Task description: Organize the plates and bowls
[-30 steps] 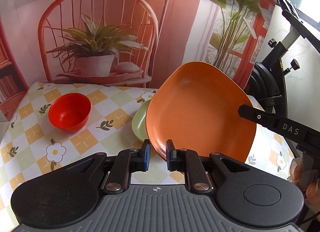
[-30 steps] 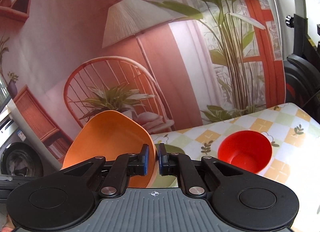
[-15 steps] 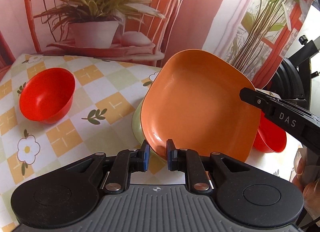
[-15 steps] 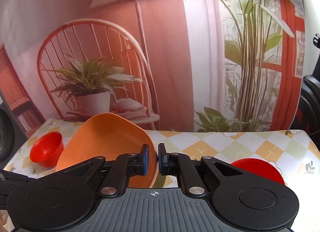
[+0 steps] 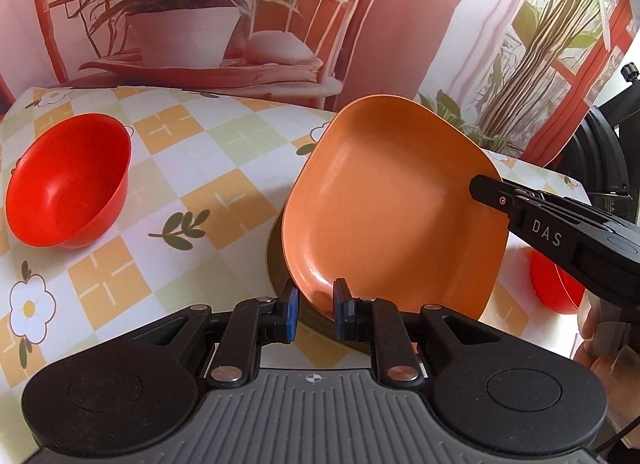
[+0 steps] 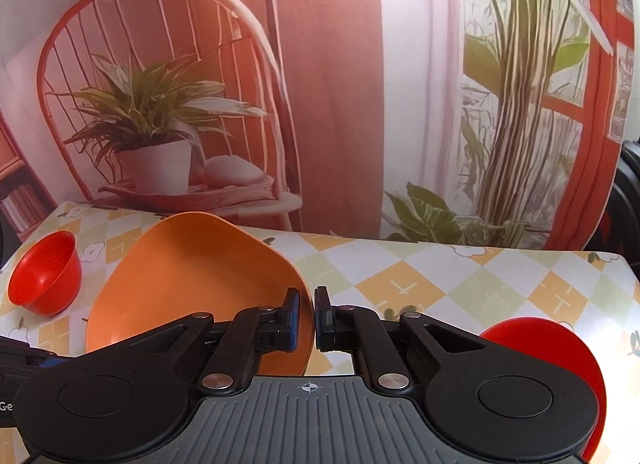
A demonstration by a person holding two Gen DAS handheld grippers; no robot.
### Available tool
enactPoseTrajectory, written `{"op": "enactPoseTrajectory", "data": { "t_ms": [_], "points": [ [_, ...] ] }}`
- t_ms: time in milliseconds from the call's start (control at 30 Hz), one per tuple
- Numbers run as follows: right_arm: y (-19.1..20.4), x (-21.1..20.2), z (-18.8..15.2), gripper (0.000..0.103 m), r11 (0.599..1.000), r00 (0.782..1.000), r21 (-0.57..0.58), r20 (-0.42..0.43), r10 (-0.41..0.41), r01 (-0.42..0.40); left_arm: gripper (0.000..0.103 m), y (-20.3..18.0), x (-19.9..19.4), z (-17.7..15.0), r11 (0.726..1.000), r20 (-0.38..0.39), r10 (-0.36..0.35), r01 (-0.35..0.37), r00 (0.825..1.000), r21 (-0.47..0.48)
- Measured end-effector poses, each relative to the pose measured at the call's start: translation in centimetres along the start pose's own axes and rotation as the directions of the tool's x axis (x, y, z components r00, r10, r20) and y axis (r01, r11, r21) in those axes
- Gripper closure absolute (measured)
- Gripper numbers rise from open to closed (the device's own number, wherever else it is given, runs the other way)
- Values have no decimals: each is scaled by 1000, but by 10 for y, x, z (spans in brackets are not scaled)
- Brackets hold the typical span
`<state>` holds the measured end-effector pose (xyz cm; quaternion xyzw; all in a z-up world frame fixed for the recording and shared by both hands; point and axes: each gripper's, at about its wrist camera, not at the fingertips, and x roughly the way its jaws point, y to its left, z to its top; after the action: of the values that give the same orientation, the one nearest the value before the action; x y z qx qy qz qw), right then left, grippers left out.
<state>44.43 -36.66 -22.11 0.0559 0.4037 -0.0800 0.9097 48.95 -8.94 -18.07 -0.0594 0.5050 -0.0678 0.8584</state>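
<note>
An orange square plate [image 5: 392,216] hangs tilted over the checked tablecloth, held at two edges. My left gripper [image 5: 316,310] is shut on its near corner. My right gripper [image 6: 308,316] is shut on its right rim, and its fingers [image 5: 496,192] show in the left wrist view. In the right wrist view the orange plate [image 6: 200,280] fills the lower left. A green plate [image 5: 274,260] lies on the table right under the orange one, mostly hidden. One red bowl [image 5: 68,184] stands at the left of the table, another red bowl [image 5: 554,288] at the right.
The table [image 5: 224,168] wears a yellow, green and white checked cloth with flowers. A printed backdrop of a chair and plants hangs behind it. Black exercise equipment [image 5: 608,168] stands past the right edge. A person's hand [image 5: 600,348] holds the right gripper.
Both grippers carried the orange plate forward and down toward the table, now low over the green plate. The second red bowl came into the left wrist view.
</note>
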Motion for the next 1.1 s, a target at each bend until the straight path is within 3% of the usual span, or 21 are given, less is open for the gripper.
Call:
{"op": "enactPoseTrajectory", "data": {
  "t_ms": [433,767,900,1100],
  "points": [
    [1,8,-10,96,1000,999,0,-31,-6,6,82,5,-4,-2,1000,-25,-17,16,1000,-15],
    [7,11,-14,98,999,998,-30,-52,-38,37,81,3,-19,-10,997,-10,44,-43,999,60],
    [9,6,-13,84,996,996,-32,-40,-85,84,81,10,-25,-9,998,-2,53,-53,999,33],
    [-1,-33,-8,83,994,996,67,2,-84,83,81,6,-57,-11,998,66,41,-43,997,36]
  ]
}}
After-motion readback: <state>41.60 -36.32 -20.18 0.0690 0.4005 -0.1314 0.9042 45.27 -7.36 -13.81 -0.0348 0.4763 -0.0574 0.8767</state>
